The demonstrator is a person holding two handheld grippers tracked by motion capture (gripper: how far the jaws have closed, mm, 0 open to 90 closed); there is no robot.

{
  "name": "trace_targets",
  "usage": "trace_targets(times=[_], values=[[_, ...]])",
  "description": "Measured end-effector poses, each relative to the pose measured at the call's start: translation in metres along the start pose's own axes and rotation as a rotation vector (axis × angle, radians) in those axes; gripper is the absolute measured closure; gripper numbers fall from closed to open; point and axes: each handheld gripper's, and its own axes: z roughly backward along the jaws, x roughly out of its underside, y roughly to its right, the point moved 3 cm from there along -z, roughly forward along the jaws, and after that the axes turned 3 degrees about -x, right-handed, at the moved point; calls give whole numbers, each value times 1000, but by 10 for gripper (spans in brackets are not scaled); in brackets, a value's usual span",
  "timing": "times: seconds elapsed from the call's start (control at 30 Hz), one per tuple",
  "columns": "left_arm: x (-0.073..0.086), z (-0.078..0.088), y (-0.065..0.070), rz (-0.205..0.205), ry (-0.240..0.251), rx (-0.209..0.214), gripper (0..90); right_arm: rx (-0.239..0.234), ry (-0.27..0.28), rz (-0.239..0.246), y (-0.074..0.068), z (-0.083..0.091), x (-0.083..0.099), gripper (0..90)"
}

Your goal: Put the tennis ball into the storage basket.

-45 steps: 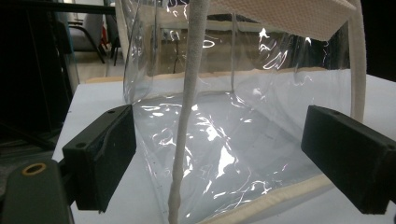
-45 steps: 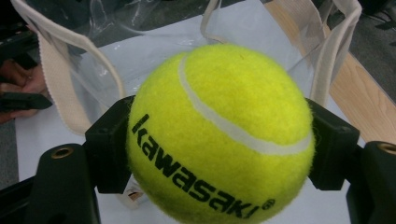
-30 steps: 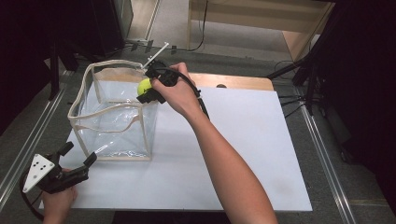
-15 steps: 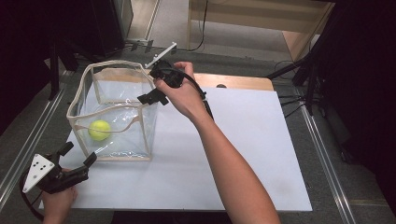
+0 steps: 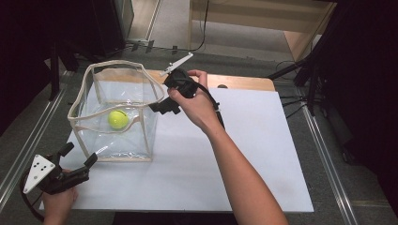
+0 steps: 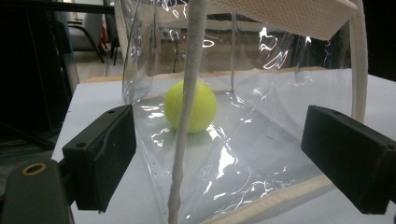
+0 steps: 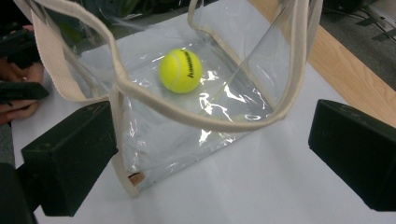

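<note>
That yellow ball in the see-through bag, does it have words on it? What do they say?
tennis ball: one line of black print runs along its side, too small and blurred to read.
clear bag: no words or labels to be seen on it.

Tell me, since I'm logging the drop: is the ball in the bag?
In: the ball lies on the floor of the bag, within its clear walls.
</note>
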Motion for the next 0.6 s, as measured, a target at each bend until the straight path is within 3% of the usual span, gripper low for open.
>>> trace_targets(times=[0.17, 0.37, 0.6], values=[[0, 0, 0, -4, -3, 0, 104, 35, 12, -4, -1, 0, 11, 0], [0, 0, 0, -11, -3, -1, 104, 28, 10, -4, -4, -1, 23, 0], [0, 0, 0, -11, -4, -1, 104, 39, 48, 9, -10, 1, 34, 0]])
